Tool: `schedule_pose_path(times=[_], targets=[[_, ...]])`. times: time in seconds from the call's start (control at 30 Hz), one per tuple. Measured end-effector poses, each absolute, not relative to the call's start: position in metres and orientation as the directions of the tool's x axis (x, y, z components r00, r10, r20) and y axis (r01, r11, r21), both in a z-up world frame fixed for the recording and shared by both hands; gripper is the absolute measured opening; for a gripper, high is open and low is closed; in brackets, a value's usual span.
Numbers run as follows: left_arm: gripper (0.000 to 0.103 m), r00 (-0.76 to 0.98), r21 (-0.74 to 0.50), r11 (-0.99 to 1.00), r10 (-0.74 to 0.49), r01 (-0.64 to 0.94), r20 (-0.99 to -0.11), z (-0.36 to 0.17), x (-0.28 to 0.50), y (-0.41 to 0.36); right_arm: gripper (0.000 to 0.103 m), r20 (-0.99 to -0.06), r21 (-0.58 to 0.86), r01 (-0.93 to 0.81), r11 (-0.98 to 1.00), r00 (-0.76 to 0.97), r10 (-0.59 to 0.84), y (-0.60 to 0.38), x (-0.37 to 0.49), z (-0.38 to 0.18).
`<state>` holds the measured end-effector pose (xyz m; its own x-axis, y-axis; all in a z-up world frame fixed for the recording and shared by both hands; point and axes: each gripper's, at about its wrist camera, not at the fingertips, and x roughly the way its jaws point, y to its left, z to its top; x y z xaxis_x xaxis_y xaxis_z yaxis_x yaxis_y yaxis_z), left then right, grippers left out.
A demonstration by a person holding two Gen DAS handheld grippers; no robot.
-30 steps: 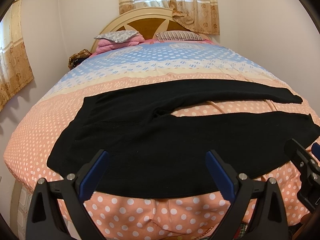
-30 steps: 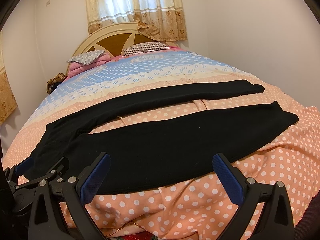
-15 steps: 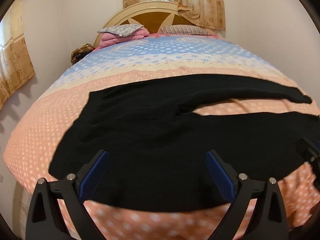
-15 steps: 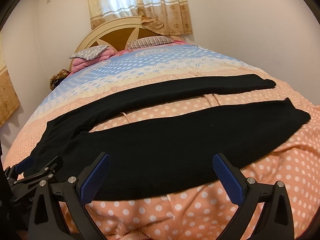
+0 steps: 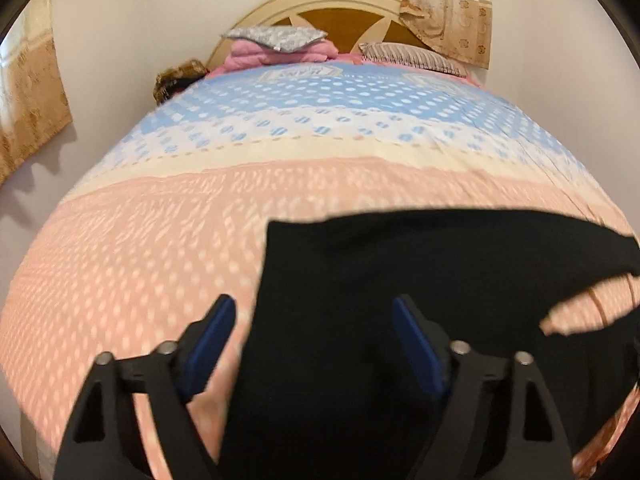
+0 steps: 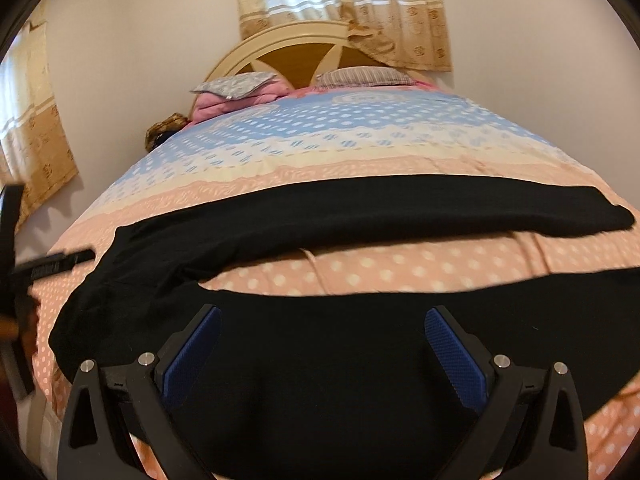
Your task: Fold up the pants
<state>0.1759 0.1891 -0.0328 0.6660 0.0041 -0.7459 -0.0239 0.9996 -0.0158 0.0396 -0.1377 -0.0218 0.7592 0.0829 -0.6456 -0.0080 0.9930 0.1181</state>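
Observation:
Black pants (image 6: 360, 216) lie spread across the peach dotted bedspread (image 6: 400, 268), waist to the left and both legs running right with a gap between them. My left gripper (image 5: 314, 304) hovers over the waist end of the pants (image 5: 440, 272). Its jaws are closing, its left finger is over bare bedspread, its right finger is over the cloth, and the pads press on nothing. My right gripper (image 6: 324, 312) stands open above the near leg, close to the crotch, with black fabric below both fingers.
The bedspread (image 5: 140, 260) turns cream and blue toward the headboard (image 6: 304, 46). Pillows (image 5: 276, 38) and a pink folded blanket sit at the head. Curtains hang behind and on the left wall. A blurred black tool part (image 6: 52, 266) shows at the left edge of the right wrist view.
The left gripper swept left to the waist end of the pants and its jaws narrowed. The right gripper came closer to the near leg, whose hem has left its view.

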Motion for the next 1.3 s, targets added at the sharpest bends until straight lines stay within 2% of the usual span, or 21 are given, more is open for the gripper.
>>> schedule_pose_path(times=[0.03,0.1,0.33,0.43,0.47,0.53,0.6,0.63,0.73,0.87,1.0,1.17,1.23,1.27,1.3], targets=[[0.066,0.658,-0.035,0.999,-0.01,-0.025,-0.753,-0.035,0.183,0.194,0.102,-0.649,0.116,-0.015,0.993,0.756,0.087,-0.135,0.044,-0.024],[0.059,0.621,-0.109,0.994,-0.073,-0.02,-0.78,-0.047,0.212,0.207,0.102,-0.656,0.118,-0.039,0.992,0.747,0.107,-0.13,0.048,-0.027],[0.059,0.546,-0.143,0.988,-0.089,-0.056,-0.833,-0.081,0.26,0.214,0.1,-0.678,0.11,-0.084,0.99,0.722,0.137,-0.135,0.064,-0.024],[0.058,0.556,-0.108,0.993,-0.067,-0.041,-0.828,-0.081,0.261,0.205,0.1,-0.688,0.103,-0.091,0.991,0.712,0.137,-0.142,0.075,-0.021],[0.054,0.557,-0.09,0.996,-0.06,-0.027,-0.829,-0.08,0.26,0.201,0.1,-0.694,0.108,-0.093,0.99,0.706,0.142,-0.145,0.079,-0.021],[0.039,0.558,-0.097,0.995,-0.075,-0.01,-0.826,-0.079,0.259,0.199,0.098,-0.704,0.112,-0.107,0.988,0.693,0.154,-0.149,0.089,-0.021],[0.028,0.552,-0.137,0.991,-0.119,0.008,-0.825,-0.077,0.257,0.195,0.075,-0.718,0.122,-0.142,0.982,0.671,0.186,-0.153,0.104,-0.019],[0.026,0.552,-0.144,0.99,-0.125,0.009,-0.824,-0.077,0.26,0.199,0.072,-0.735,0.122,-0.16,0.98,0.649,0.197,-0.155,0.118,-0.018],[0.026,0.555,-0.149,0.989,-0.129,0.009,-0.822,-0.077,0.263,0.201,0.071,-0.751,0.093,-0.218,0.972,0.625,0.212,-0.158,0.149,-0.013],[0.026,0.556,-0.171,0.985,-0.14,-0.005,-0.819,-0.078,0.262,0.203,0.071,-0.793,-0.025,-0.369,0.929,0.573,0.206,-0.152,0.212,-0.018],[0.034,0.554,-0.164,0.986,-0.13,-0.012,-0.823,-0.079,0.266,0.205,0.071,-0.848,-0.062,-0.439,0.896,0.497,0.185,-0.155,0.268,-0.034],[0.038,0.554,-0.158,0.987,-0.12,-0.021,-0.824,-0.08,0.272,0.204,0.071,-0.882,0.051,-0.467,0.883,0.393,0.259,-0.168,0.299,-0.051],[0.032,0.564,-0.161,0.987,-0.121,-0.023,-0.817,-0.08,0.274,0.204,0.069,-0.884,0.085,-0.467,0.88,0.373,0.283,-0.171,0.302,-0.054],[0.029,0.568,-0.165,0.986,-0.125,-0.019,-0.813,-0.08,0.274,0.203,0.054,-0.881,0.095,-0.481,0.871,0.367,0.299,-0.171,0.3,-0.053],[0.024,0.572,-0.172,0.985,-0.134,-0.013,-0.809,-0.079,0.274,0.203,0.031,-0.876,0.117,-0.492,0.863,0.359,0.324,-0.17,0.297,-0.051]])
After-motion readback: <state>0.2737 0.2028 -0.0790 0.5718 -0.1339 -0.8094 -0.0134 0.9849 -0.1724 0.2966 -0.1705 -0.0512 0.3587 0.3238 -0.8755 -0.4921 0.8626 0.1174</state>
